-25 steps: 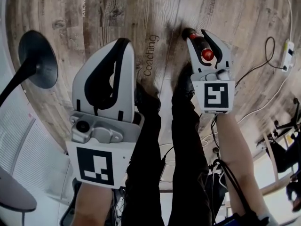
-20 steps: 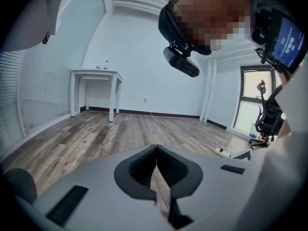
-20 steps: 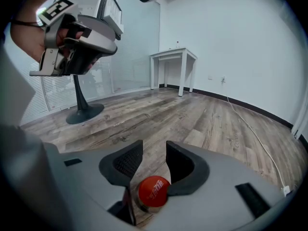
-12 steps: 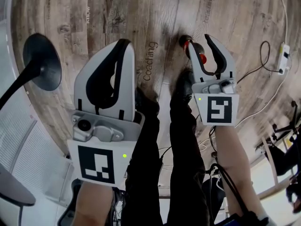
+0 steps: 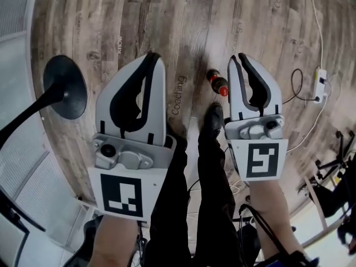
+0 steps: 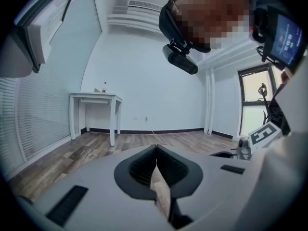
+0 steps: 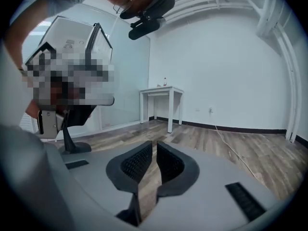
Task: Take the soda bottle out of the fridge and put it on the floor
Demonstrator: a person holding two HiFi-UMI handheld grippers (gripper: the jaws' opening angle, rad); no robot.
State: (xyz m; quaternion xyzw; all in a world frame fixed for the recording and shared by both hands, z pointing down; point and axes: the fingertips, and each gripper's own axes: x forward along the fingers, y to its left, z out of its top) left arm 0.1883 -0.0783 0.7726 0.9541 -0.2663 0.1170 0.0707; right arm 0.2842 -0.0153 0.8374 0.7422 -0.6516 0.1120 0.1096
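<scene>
- Meeting at their tips, the two jaws of the left gripper [image 6: 156, 148] are pressed together with nothing between them.
- On the right gripper [image 7: 155, 143] the jaws have just been closing. They now stand at a thin slit, holding nothing, and bare wood grain shows through the gap.
- From the head view both grippers hang above the floor, one on each side of the person's legs [image 5: 214, 193] in dark trousers. A dark shoe [image 5: 213, 118] points forward between them.
- Just past the toe of that shoe, the soda bottle [image 5: 218, 83] is on the wooden floor [image 5: 167, 15]. It is dark, with its red cap turned toward the camera, and it is clear of both grippers. In the head view it shows just left of the right gripper's jaws.
- Further left on the floor sits the black round base of a stand [image 5: 65, 87].
- Off to the right lies a white power strip [image 5: 320, 77] with its cable trailing across the boards.
- Farthest away, a white table [image 7: 161, 93] stands by the pale wall, with a small bottle [image 6: 104, 87] on top.
</scene>
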